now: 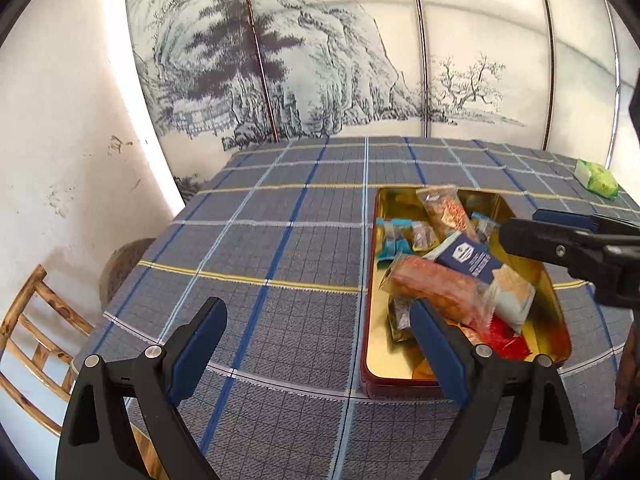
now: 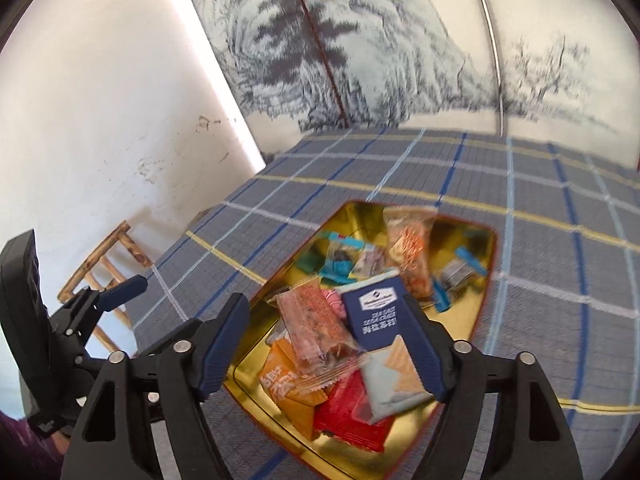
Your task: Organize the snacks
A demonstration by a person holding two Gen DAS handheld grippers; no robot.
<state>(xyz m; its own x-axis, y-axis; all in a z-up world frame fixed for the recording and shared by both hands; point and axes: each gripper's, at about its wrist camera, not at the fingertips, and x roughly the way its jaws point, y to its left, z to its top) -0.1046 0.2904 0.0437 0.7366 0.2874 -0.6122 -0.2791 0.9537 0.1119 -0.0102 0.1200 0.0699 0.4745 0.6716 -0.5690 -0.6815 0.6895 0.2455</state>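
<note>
An open tin (image 1: 394, 208) with a gold inside stands on the plaid tablecloth, filled with several snack packets. On top lie a navy cracker packet (image 1: 468, 258) and a clear packet of orange-red snacks (image 1: 436, 288). My left gripper (image 1: 318, 310) is open and empty over the cloth, its right finger above the tin's near left corner. In the right wrist view my right gripper (image 2: 326, 304) hangs open over the tin (image 2: 352, 220). The clear packet (image 2: 316, 320) and the navy packet (image 2: 374, 308) lie between its fingers, untouched by the pads. A green packet (image 1: 596, 178) lies alone at the far right.
The tablecloth (image 1: 280, 240) spreads left of the tin. A wooden chair (image 1: 36, 320) stands past the table's left edge beside a white wall. A painted landscape screen (image 1: 320, 60) closes the far side. The right gripper (image 1: 532, 222) reaches in over the tin's right rim.
</note>
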